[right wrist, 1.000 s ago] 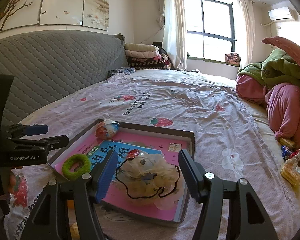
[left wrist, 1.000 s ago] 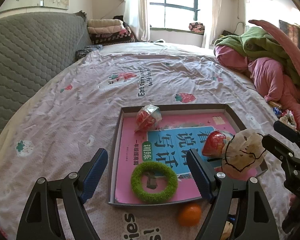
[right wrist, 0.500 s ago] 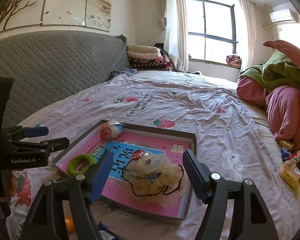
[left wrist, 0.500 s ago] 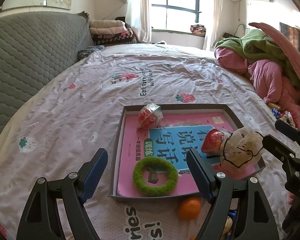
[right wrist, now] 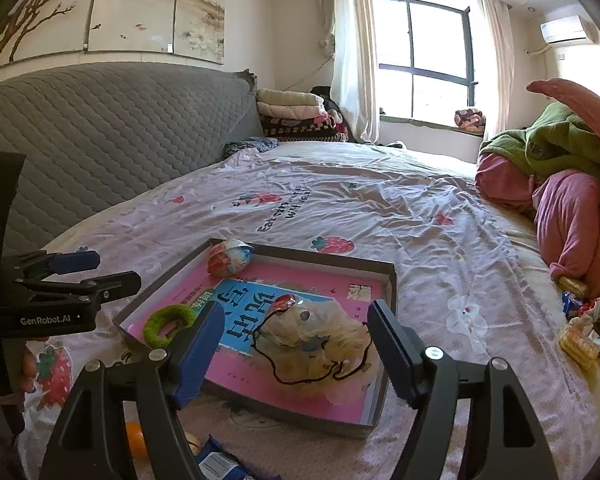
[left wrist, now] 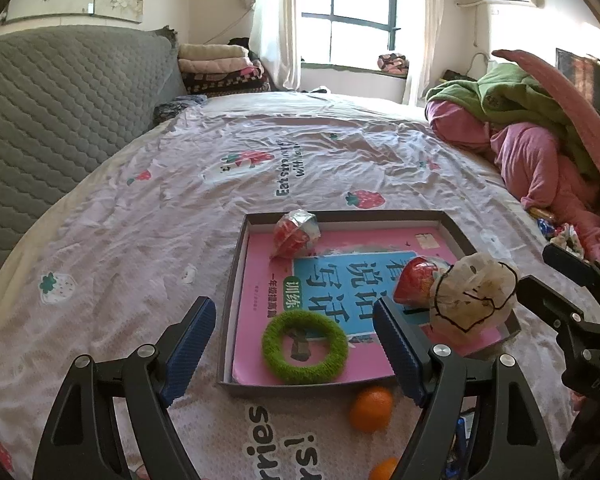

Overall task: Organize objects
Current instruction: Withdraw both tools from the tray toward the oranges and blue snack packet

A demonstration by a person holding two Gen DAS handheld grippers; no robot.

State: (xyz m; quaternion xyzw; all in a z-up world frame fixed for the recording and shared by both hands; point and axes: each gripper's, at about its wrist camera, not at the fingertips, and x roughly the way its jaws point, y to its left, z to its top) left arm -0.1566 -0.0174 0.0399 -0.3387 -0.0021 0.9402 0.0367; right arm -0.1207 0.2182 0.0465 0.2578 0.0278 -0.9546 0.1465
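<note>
Both my tongs gape, holding nothing: left gripper (left wrist: pixel 296 348) frames green ring (left wrist: pixel 305 348); right gripper (right wrist: pixel 296 354) frames crumpled bag (right wrist: pixel 320 340).

Both wrist views sit low and close before the tray (left wrist: pixel 236 276) (right wrist: pixel 390 280), facing the window, left view from its near-left, right from near-right; shared: tray, bed.

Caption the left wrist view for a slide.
Open left gripper above the bedsheet, facing a tray holding a green ring.

A shallow grey tray (left wrist: pixel 236 280) on the bed holds a green fuzzy ring (left wrist: pixel 305 347), two foil-wrapped eggs (left wrist: pixel 296 233) and a crumpled plastic bag (left wrist: pixel 474 298); an orange (left wrist: pixel 371 403) lies just outside.
</note>
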